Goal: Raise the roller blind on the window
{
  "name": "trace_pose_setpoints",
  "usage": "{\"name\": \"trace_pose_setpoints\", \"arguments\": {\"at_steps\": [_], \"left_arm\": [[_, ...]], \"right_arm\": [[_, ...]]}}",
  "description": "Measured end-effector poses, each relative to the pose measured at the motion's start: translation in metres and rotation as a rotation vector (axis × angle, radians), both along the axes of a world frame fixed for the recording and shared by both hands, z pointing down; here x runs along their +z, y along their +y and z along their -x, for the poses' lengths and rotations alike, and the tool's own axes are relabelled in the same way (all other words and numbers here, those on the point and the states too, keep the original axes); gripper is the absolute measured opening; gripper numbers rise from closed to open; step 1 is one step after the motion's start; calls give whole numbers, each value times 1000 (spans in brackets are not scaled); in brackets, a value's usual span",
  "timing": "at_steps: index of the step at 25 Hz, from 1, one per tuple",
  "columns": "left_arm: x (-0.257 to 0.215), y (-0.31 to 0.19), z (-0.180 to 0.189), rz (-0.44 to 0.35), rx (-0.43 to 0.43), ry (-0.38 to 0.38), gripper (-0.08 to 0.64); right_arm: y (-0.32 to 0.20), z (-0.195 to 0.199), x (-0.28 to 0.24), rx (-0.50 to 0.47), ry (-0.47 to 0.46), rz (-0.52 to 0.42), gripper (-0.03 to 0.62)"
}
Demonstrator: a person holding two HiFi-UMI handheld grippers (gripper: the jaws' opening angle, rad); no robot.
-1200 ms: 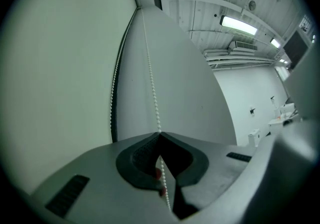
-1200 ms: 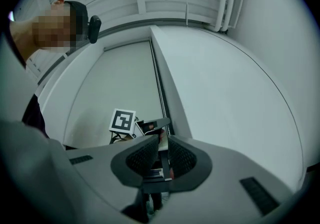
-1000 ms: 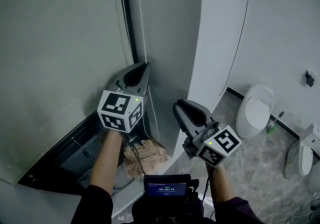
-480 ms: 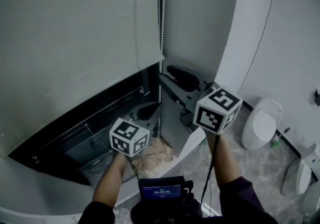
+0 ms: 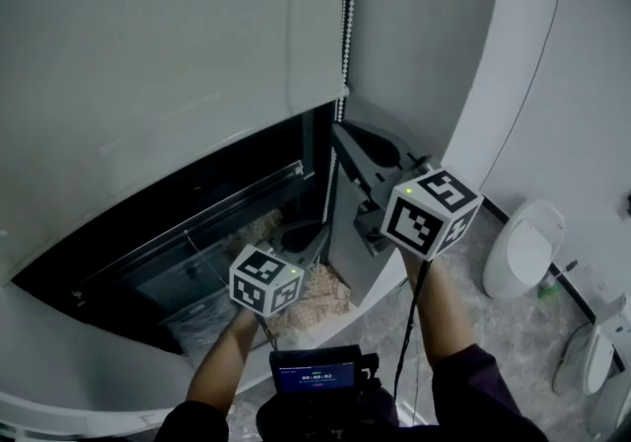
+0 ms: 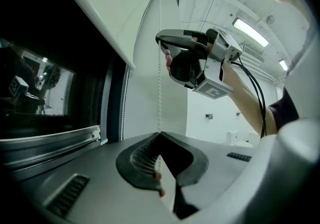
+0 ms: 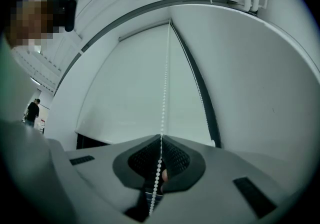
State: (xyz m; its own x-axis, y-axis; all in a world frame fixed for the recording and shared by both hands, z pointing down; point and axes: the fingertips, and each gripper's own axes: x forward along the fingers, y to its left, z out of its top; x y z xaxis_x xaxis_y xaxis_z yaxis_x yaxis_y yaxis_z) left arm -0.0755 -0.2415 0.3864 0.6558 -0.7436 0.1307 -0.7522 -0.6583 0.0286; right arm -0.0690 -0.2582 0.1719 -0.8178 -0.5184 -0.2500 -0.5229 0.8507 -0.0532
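Right gripper view: right tongs (image 7: pixel 161 138) closing tight on bead chain (image 7: pixel 165 93).

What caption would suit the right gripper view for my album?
The right claw is closing on the chain, the blind behind it.

A white toilet (image 5: pixel 523 248) stands on grey marbled floor (image 5: pixel 498 336). Left of it is a white pillar (image 5: pixel 473 105), then the dark window (image 5: pixel 177 223). A strip light (image 6: pixel 248 24) glows overhead.

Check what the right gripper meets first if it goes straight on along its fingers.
The right gripper, fingers closing on the bead chain, points up along it. The way looks free until the top of the roller blind, though depth is unclear.
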Motion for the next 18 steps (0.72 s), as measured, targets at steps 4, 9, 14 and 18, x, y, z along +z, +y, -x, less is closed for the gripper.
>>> {"name": "trace_pose_setpoints", "arguments": {"at_steps": [4,9,14,18], "left_arm": [[-5,10,-3,16,88,106,9],[-55,24,7,-31,180,275,49],[-138,10,6,-120,165,332,54],[-180,-6,-2,-176,160,306,54]], "right_arm": [[-2,-6,1,59,45,-71,14],[-1,-14,15,121,160,-146,14],[-4,-28,63,106,222,-75,14],[5,-15,118,72,291,-4,14]]}}
